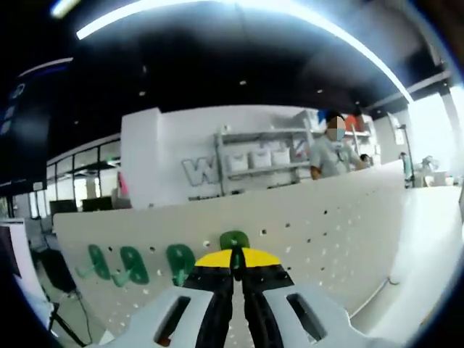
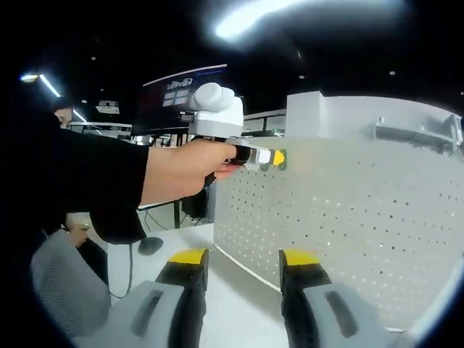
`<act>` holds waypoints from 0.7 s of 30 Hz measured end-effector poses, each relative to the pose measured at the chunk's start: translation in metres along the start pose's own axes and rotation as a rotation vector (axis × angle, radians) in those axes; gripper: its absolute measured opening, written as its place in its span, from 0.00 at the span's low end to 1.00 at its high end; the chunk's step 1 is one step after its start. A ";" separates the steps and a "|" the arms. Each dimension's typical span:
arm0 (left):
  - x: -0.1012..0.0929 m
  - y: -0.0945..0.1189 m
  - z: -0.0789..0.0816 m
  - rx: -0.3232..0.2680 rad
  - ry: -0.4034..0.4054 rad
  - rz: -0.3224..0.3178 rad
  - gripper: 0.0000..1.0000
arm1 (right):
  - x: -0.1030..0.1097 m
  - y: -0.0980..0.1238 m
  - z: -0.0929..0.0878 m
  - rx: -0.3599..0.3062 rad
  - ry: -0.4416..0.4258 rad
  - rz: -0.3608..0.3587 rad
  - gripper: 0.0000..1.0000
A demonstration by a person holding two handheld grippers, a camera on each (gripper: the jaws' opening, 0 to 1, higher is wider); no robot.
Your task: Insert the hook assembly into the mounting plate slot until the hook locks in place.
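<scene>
In the left gripper view, the left gripper (image 1: 237,270) rose from the bottom centre of the frame with its yellow-tipped jaws closed together on a green hook (image 1: 235,243), whose rounded top showed just above the jaw tips and against the white pegboard (image 1: 326,232). The pegboard ran as a wide band across the middle of the frame, from lower left to upper right. Three further green hooks (image 1: 134,264) hung in a row on the pegboard at the lower left, just beside the gripped one and apart from each other. Behind the board, in the upper centre, stood a shelf unit (image 1: 261,163) with white containers, and a person (image 1: 332,148) stood at the upper right. In the right gripper view, the right gripper (image 2: 243,264) rose from the bottom of the frame with its jaws well apart and nothing between them, above a white table (image 2: 239,297). The pegboard occupied the right half of that frame. The person's hand (image 2: 185,170), emerging from a dark sleeve (image 2: 87,177) at the left, held the left gripper at centre frame, its yellow tip pressed to the pegboard with the green hook at the contact point.
</scene>
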State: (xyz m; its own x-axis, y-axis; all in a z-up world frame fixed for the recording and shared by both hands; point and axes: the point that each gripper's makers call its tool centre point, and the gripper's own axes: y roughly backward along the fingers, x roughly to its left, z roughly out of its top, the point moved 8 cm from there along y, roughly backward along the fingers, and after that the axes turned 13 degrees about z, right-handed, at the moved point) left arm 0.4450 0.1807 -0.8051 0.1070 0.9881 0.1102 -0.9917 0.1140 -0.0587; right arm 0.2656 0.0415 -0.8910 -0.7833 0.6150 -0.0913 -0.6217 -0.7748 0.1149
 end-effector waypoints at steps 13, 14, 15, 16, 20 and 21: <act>-0.005 -0.003 0.002 -0.014 -0.147 0.017 0.03 | 0.000 0.000 -0.002 0.004 -0.006 0.006 0.37; -0.006 -0.004 0.002 -0.015 -0.161 0.019 0.03 | 0.001 -0.001 -0.002 0.004 -0.006 0.007 0.37; -0.006 -0.004 0.001 -0.015 -0.159 0.020 0.03 | 0.001 -0.001 -0.002 0.004 -0.006 0.007 0.37; -0.005 -0.005 0.002 -0.017 -0.169 0.021 0.03 | 0.001 -0.001 -0.001 0.004 -0.006 0.008 0.37; -0.007 -0.007 0.002 -0.029 -0.215 0.031 0.03 | 0.000 0.000 -0.002 0.003 -0.012 0.005 0.37; -0.007 -0.007 0.002 -0.043 -0.281 0.034 0.03 | 0.000 0.000 -0.002 0.003 -0.014 0.005 0.37</act>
State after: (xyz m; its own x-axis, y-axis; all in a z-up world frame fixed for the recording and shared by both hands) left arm 0.4513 0.1724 -0.8032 0.0439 0.9250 0.3774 -0.9898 0.0914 -0.1089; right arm 0.2655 0.0411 -0.8934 -0.7864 0.6130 -0.0767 -0.6176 -0.7775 0.1187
